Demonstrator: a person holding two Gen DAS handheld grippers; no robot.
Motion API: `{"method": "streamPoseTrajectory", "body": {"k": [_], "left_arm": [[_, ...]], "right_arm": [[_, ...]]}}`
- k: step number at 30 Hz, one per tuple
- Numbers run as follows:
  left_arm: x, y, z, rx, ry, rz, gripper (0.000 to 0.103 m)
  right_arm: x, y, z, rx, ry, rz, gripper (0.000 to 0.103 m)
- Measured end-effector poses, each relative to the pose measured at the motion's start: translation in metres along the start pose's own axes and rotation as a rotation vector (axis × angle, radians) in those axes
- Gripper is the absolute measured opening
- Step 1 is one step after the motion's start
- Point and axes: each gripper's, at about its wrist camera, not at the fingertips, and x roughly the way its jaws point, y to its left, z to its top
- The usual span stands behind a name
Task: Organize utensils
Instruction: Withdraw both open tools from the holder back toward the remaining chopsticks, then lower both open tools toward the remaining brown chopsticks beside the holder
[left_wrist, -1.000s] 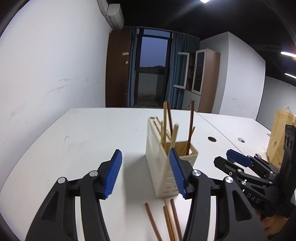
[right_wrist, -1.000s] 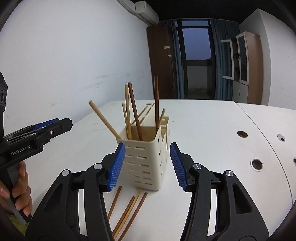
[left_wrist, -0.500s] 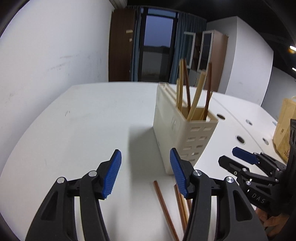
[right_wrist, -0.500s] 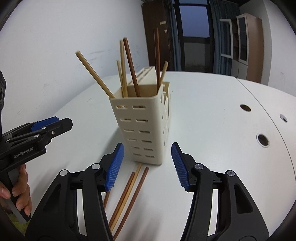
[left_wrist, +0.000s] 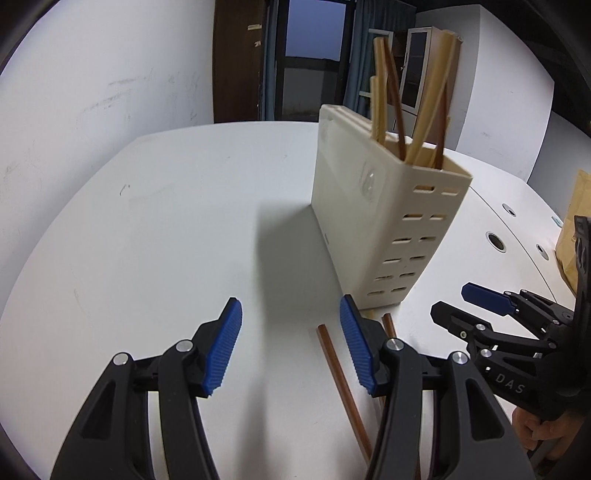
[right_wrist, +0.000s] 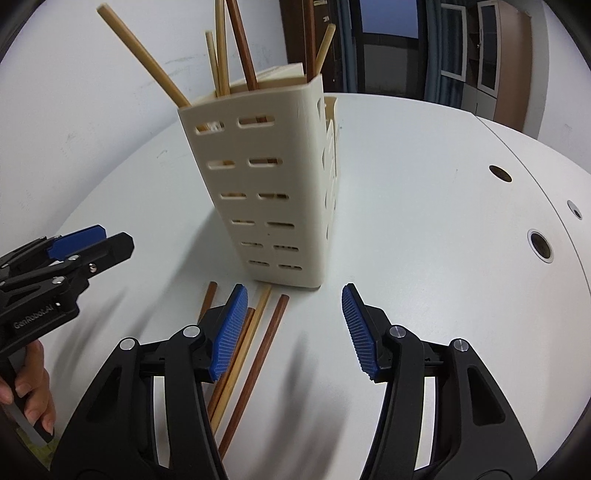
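- Both tongs released, empty: left tongs, right tongs.
- Loose chopsticks lie on tabletop, just before holder.
- Risk: thin sticks roll or slip; tongs bump holder over.

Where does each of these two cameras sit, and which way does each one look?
Left wrist: on the left gripper, looking down past its fingers at the table; the right gripper shows alongside.
Right wrist: on the right gripper, likewise; the left gripper and a hand show.
Shared: the cream holder and loose chopsticks.
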Motion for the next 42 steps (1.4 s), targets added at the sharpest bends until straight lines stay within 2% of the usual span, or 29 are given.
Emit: {"method": "streamPoseTrajectory", "body": {"k": [10, 14, 26, 30, 37, 42], "left_arm": [[0.02, -0.002, -0.008, 0.017, 0.058, -0.004, 0.055], [0.024, -0.002, -0.009, 0.019, 0.069, -0.008, 0.055], [0.033, -0.004, -0.012, 0.026, 0.097, -0.003, 0.055], [0.037, -0.003, -0.013, 0.026, 0.108, 0.001, 0.054], [0.042, -0.004, -0.016, 0.03, 0.124, 0.004, 0.054], [0.049, -0.007, -0.016, 0.034, 0.142, 0.001, 0.054]], "right_arm": [[0.034, 0.007, -0.008, -0.011, 0.082, -0.023, 0.05], [0.044, 0.01, -0.012, -0.019, 0.11, -0.024, 0.046], [0.056, 0.018, -0.015, -0.03, 0.147, -0.033, 0.044], [0.06, 0.017, -0.012, -0.032, 0.154, -0.029, 0.037], [0.061, 0.021, -0.01, -0.059, 0.165, -0.047, 0.035], [0.057, 0.025, -0.012, -0.079, 0.18, -0.06, 0.027]]}}
